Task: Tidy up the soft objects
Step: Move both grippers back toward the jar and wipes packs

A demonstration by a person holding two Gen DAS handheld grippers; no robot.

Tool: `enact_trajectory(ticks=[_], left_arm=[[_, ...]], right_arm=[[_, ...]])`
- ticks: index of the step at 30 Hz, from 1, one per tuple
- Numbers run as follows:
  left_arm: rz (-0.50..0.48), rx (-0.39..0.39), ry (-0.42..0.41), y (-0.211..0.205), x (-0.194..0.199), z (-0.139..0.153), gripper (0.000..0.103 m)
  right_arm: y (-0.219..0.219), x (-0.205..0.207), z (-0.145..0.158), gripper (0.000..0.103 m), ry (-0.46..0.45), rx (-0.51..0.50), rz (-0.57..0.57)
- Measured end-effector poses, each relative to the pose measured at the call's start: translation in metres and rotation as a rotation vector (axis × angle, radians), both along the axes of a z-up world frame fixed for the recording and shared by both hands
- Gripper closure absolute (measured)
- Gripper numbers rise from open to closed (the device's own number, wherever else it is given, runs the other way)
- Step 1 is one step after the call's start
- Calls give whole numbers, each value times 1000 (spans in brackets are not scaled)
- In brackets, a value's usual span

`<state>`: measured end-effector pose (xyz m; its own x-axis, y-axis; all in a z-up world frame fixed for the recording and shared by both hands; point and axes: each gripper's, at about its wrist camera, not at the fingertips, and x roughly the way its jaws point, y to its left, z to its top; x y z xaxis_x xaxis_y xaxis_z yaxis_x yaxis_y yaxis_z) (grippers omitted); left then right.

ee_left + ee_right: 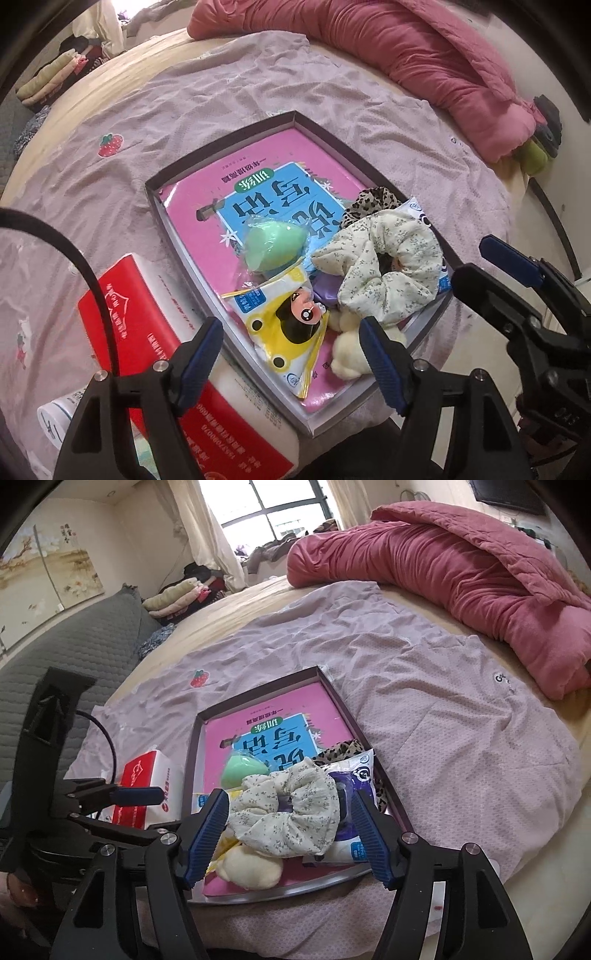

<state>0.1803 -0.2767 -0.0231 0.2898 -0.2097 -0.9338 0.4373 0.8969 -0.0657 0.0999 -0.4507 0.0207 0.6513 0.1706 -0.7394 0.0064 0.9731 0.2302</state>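
- Grippers first: the right gripper point(290, 834) has its jaws spread wide on either side of the scrunchie point(284, 812), blue pads beside the fabric but not pressed into it, so it grips nothing.
- Left gripper point(291, 354) is also wide open and empty, above the near edge of the tray point(221, 144), one finger over the red box point(140, 325) and the other over the plush point(345, 354).
- Scrunchie: cream with a small floral print, lying in the near right part of the tray on top of a white and purple packet point(356, 775).
- Plush: pale yellow, just beside the scrunchie at the tray's near edge.
- Leopard scrunchie point(373, 203) sits behind the cream one, near the tray's right wall.
- Green ball point(271, 245) in clear wrap rests mid-tray on a pink book point(295, 162) that covers the tray floor.
- Yellow pouch point(284, 332) with a cartoon face lies in front of the ball, beside the plush.
- Red box stands outside the tray, against its left wall.
- Tray rests on a lilac sheet point(443, 709) spread over the bed, with a pink quilt point(461, 576) bunched at the far side.
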Motion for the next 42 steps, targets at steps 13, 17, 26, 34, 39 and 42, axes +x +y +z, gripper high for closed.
enact_trajectory(ticks=[13,17,26,34,39,42], left_arm=[[22,-37,-58,14,-17,31,27],[29,-46,-72,20,-23,39,27],[52,-64,-106,37,-38,56,27],[81,-84,-131,62,-56,71,27],[107,-93,-151,87,-66,85,27],[133,-103,-167,110,-72,96,27]], right_arm=[[10,-6,15,29,-42,-52,-11],[14,-9,22,29,-60,-65,-8],[26,-18,39,28,-93,-93,-7],[36,-27,56,28,-124,-98,-17],[50,-33,72,28,-156,-107,3],[61,-37,81,28,-177,-115,25]])
